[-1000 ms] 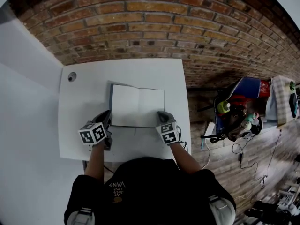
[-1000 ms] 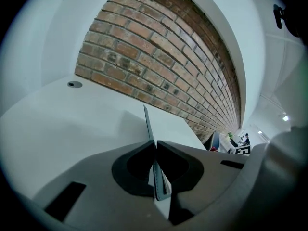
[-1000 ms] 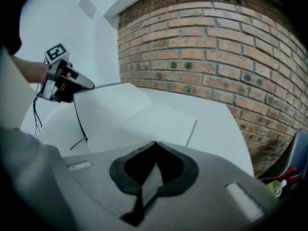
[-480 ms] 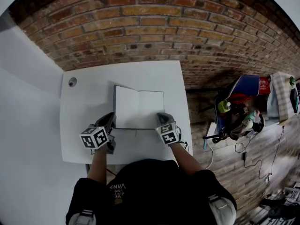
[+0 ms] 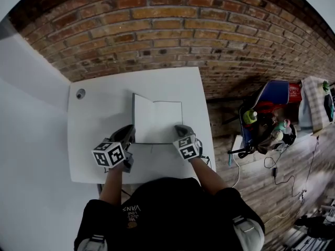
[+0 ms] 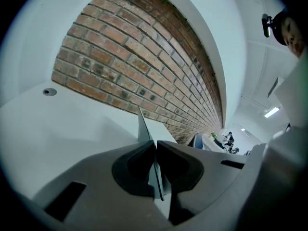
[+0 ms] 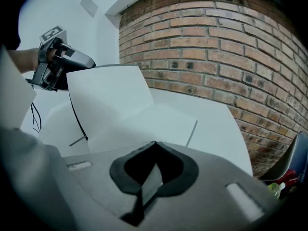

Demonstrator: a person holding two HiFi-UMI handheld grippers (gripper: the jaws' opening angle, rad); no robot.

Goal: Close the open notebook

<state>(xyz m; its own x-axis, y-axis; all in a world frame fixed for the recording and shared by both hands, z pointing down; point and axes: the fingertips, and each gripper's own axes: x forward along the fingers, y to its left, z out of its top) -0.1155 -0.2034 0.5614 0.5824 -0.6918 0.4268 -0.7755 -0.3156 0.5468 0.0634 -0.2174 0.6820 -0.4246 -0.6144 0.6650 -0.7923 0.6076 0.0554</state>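
left gripper (image 5: pixel 128 134): jaws pinched | right gripper (image 5: pixel 181 130): jaws pinched | arms forward

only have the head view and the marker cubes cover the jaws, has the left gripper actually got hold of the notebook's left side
observer: Yes. In the left gripper view the left gripper has its jaws shut on the left side of the notebook, which shows edge-on between them.
operator: how is that side sitting
observer: The right gripper view shows it tilted up off the table, while the other side lies flat.
operator: and the right gripper
observer: In its own view the right gripper has its jaws shut on the near edge of the flat side.
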